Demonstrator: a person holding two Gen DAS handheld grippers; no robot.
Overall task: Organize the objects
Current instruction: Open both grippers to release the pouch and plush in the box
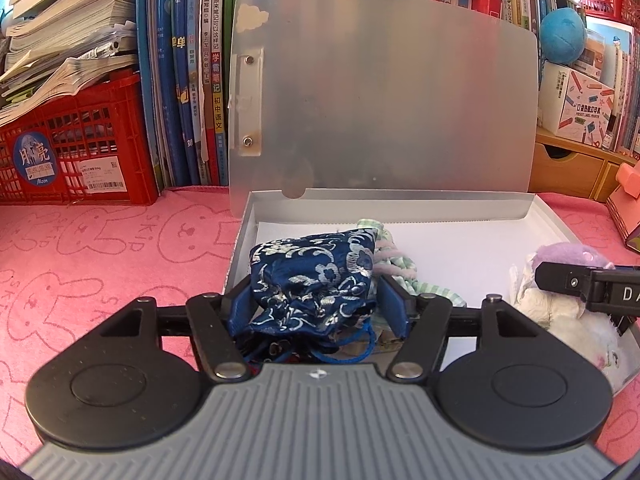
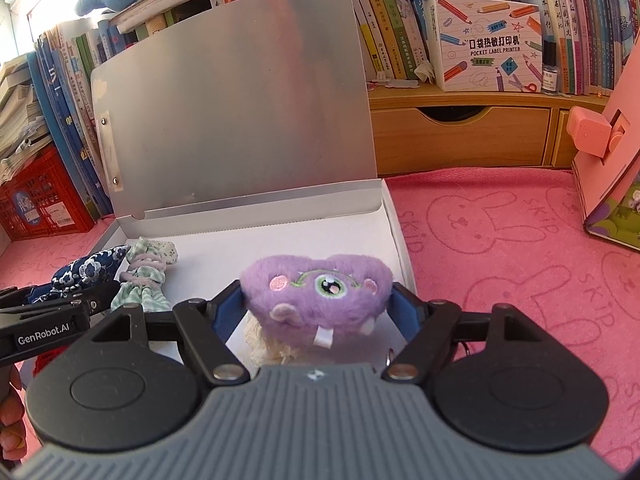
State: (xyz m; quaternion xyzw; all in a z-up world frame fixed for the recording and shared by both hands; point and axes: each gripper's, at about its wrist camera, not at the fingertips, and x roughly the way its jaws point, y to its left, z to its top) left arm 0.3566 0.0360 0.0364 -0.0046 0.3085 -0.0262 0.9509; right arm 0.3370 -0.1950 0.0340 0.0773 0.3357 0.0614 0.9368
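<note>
A white shallow box (image 1: 241, 236) lies on the pink rabbit-print cloth with its frosted lid (image 1: 380, 100) standing up. Inside at the left sits a dark blue brocade pouch (image 1: 316, 268), between the fingers of my left gripper (image 1: 314, 288). The left pad touches it, but a thin gap shows at the right pad, so the jaws stand open. Behind the pouch lies a green striped fabric bundle (image 2: 144, 280). My right gripper (image 2: 318, 292) is shut on a purple plush toy (image 2: 320, 292) with a cream fluffy part under it, low over the box's right side.
A red crate (image 1: 80, 148) with stacked papers and upright books stands behind at the left. A wooden drawer unit (image 2: 460, 136) holding a label printer carton (image 2: 484, 48) sits at the back right. A pink box (image 2: 612, 160) stands at the far right. A hand (image 2: 10, 412) shows at the lower left.
</note>
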